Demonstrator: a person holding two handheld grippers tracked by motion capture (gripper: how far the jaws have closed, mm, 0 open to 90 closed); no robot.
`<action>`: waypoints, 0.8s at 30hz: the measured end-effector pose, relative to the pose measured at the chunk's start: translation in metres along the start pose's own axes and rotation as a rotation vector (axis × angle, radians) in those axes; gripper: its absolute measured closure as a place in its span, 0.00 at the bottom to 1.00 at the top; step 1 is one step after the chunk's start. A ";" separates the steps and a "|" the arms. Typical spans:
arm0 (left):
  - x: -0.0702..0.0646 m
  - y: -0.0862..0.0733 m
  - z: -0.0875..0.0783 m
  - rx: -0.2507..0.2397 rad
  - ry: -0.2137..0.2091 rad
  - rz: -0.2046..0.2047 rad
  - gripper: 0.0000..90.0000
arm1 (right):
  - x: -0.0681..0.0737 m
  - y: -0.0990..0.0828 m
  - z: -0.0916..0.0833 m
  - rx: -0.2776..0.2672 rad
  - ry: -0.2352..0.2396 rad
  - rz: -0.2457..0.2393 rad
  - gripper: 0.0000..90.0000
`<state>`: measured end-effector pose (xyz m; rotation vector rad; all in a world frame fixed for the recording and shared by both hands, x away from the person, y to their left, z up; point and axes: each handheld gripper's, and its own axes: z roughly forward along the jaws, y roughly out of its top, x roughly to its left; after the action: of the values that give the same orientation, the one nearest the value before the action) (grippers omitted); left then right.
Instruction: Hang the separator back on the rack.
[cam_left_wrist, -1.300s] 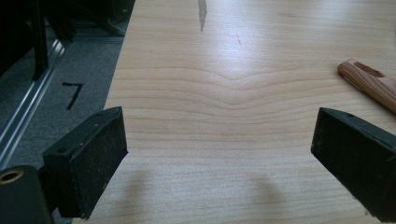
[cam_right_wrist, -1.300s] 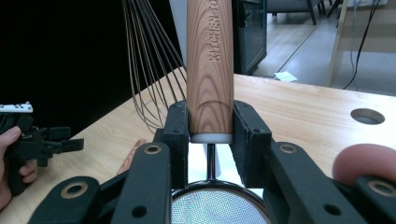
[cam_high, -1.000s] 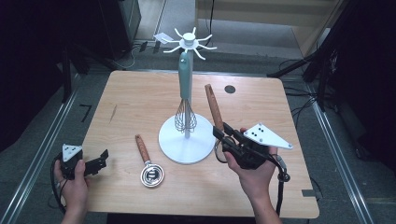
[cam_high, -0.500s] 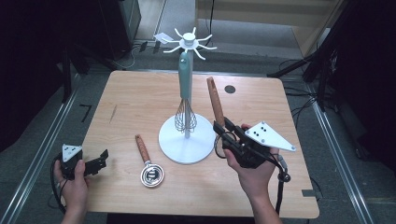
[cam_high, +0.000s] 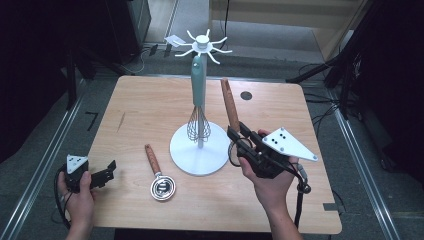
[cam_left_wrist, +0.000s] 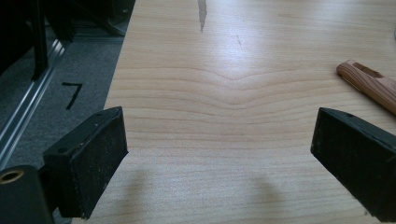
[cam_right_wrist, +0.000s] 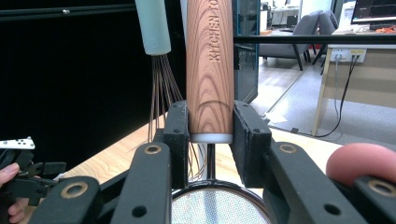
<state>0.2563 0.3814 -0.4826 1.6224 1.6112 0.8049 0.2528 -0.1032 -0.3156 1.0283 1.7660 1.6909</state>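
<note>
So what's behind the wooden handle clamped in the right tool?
Behind the wooden handle, a teal-handled wire whisk hangs at its left. The white stand's pole is covered; below, a round mesh strainer shows partly.

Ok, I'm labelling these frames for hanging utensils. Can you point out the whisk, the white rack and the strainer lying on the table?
whisk (cam_high: 198, 126): high view, on its wire head.
white rack (cam_high: 186, 155): high view, on its round base.
strainer (cam_high: 163, 188): high view, on its metal bowl.

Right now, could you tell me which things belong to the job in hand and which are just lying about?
In the job:
right gripper
wooden-handled strainer
hook stand

Lying about:
second wooden-handled utensil
whisk, already hung
left gripper, open
</note>
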 end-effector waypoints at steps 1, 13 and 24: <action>0.000 0.000 0.000 0.000 0.000 0.001 0.04 | 0.000 0.001 0.000 0.002 0.003 0.002 0.79; 0.000 0.000 0.000 -0.003 0.000 -0.003 0.04 | 0.003 0.015 -0.003 -0.039 -0.001 -0.013 0.79; 0.000 0.000 0.000 0.000 0.000 0.000 0.04 | 0.006 0.026 -0.003 -0.064 0.009 -0.025 0.79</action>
<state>0.2563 0.3817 -0.4826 1.6224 1.6113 0.8047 0.2511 -0.1016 -0.2886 0.9684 1.7113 1.7276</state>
